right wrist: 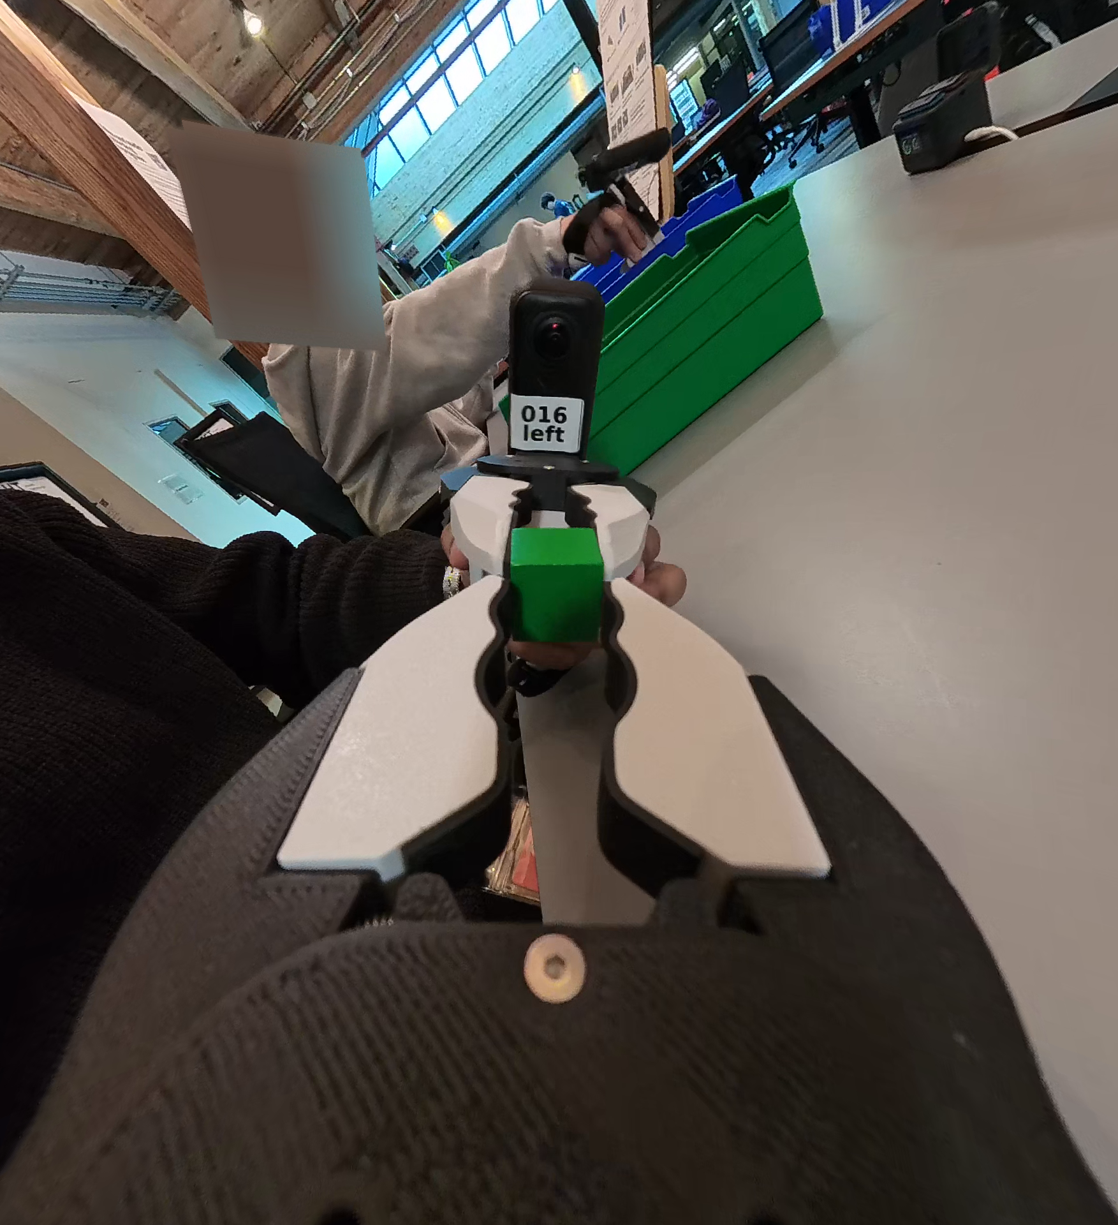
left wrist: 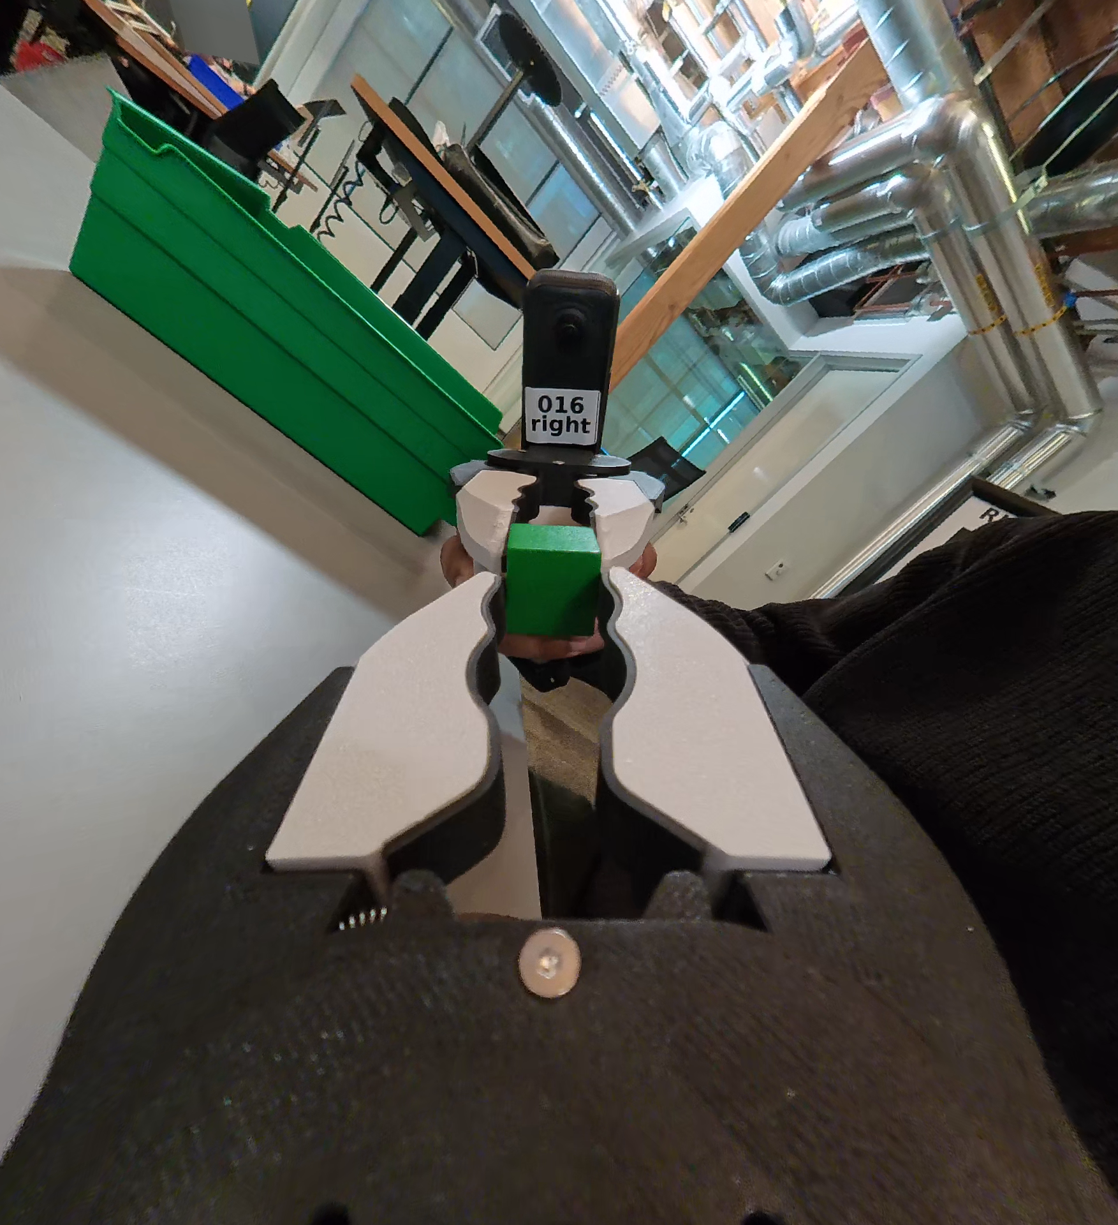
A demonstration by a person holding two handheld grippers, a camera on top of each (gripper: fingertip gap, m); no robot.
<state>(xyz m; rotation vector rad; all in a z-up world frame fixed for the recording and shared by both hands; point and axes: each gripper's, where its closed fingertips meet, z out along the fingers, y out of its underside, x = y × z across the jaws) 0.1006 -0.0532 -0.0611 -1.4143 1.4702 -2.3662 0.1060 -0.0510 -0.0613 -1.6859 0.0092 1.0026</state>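
The cube [left wrist: 551, 583] sat clamped between both claws, left [left wrist: 551, 590] and right [right wrist: 555, 590], tips meeting; green bins [left wrist: 264, 318] at ten o'clock on the tabletop [left wrist: 112, 663].

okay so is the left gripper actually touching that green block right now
Touching. In the left wrist view, the left gripper has both white fingertips pressed against the sides of the green block, no gap visible.
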